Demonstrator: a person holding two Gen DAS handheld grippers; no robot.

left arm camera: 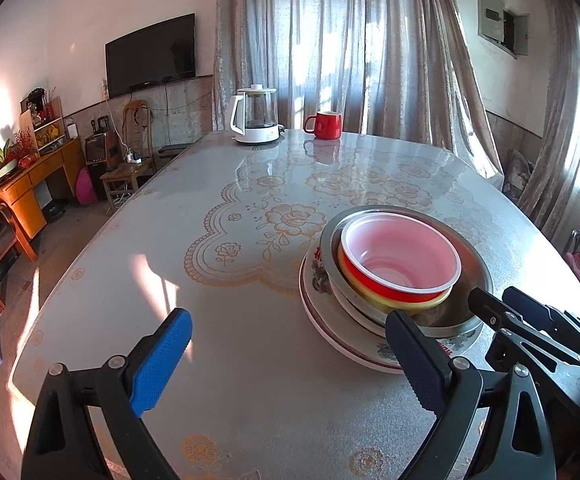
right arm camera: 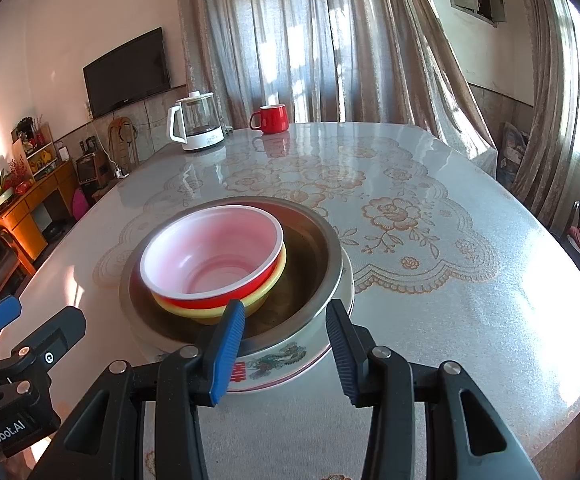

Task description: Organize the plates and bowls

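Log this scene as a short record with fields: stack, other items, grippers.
stack: red bowl in yellow bowl, both in metal bowl, on plate
stack place: table, near edge
far end: kettle, mug
left gripper: open, empty, beside the stack
right gripper: open, empty, jaws either side of the stack's near rim, not gripping

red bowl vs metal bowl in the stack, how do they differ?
The red bowl is plastic-looking, red outside and pale inside; the metal bowl is dull steel all over. The red bowl is clearly smaller and sits inside the metal bowl, on a yellow bowl, off toward one side. The metal bowl rests on the flowered plate. Both stand upright and look empty of food.
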